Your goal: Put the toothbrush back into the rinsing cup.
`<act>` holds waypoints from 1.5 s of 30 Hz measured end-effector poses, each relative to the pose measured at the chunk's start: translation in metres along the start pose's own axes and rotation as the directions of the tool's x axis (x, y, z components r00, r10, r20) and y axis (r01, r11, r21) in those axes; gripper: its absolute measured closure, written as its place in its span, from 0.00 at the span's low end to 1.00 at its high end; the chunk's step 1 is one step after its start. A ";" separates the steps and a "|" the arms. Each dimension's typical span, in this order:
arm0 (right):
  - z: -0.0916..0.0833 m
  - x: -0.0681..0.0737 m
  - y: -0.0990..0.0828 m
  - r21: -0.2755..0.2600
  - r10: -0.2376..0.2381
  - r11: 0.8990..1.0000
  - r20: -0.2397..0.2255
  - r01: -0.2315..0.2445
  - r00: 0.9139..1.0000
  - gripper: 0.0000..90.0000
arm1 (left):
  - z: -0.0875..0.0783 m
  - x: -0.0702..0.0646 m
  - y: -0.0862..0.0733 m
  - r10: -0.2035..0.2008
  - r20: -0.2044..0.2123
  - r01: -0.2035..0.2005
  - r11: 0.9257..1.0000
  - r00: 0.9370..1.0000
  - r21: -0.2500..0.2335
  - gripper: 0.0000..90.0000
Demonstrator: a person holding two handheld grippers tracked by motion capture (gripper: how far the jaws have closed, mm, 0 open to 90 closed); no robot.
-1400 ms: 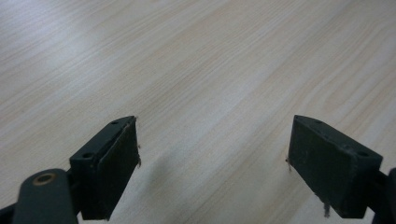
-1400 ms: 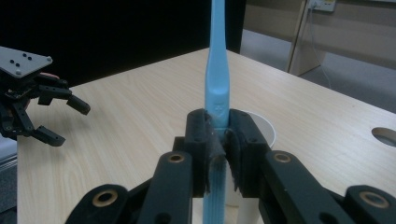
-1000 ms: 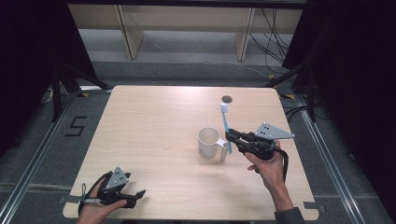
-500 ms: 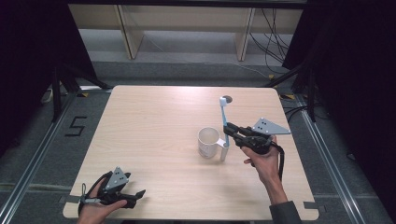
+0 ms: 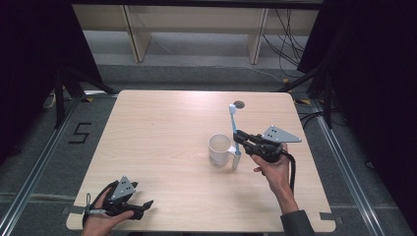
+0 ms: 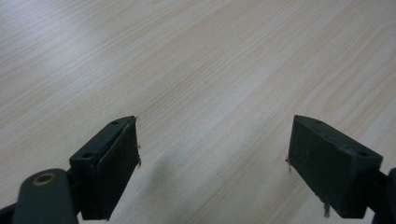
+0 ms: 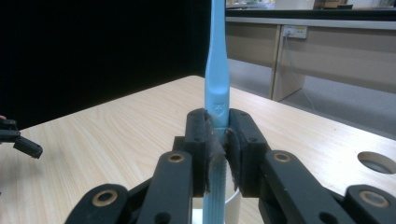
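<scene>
Now right gripper (image 5: 240, 138) clamped on upright light-blue plastic toothbrush (image 5: 233, 129), just at 3 o'clock of white ceramic mug (image 5: 219, 149) mid pale wooden table (image 5: 162, 128). Left gripper (image 5: 142, 205) jaws apart, low at table's 7 o'clock corner.

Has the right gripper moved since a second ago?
Yes. The right gripper, shut on the toothbrush, shifted slightly toward the table's hole, beside the mug.

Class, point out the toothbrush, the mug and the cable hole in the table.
toothbrush (image 7: 216, 70), right gripper view, on its blue handle.
mug (image 5: 219, 156), high view, on its white outer wall.
cable hole (image 5: 239, 104), high view, on its dark centre.
</scene>
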State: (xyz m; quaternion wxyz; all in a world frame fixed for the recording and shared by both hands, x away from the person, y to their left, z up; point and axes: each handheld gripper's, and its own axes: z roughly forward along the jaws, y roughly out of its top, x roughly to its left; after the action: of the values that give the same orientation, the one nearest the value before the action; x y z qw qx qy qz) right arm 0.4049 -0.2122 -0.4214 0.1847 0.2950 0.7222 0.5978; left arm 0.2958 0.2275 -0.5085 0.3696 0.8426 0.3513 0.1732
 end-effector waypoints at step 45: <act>-0.007 0.003 -0.025 0.079 -0.072 0.994 0.013 0.070 0.997 0.88 | 0.000 -0.001 0.000 0.007 0.008 -0.006 1.000 1.000 -0.008 0.17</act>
State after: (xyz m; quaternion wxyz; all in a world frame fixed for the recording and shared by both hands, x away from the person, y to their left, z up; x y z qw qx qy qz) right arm 0.3931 -0.2186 -0.4437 0.1999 0.2810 0.7537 0.5595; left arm 0.2951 0.2271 -0.5085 0.3740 0.8429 0.3463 0.1724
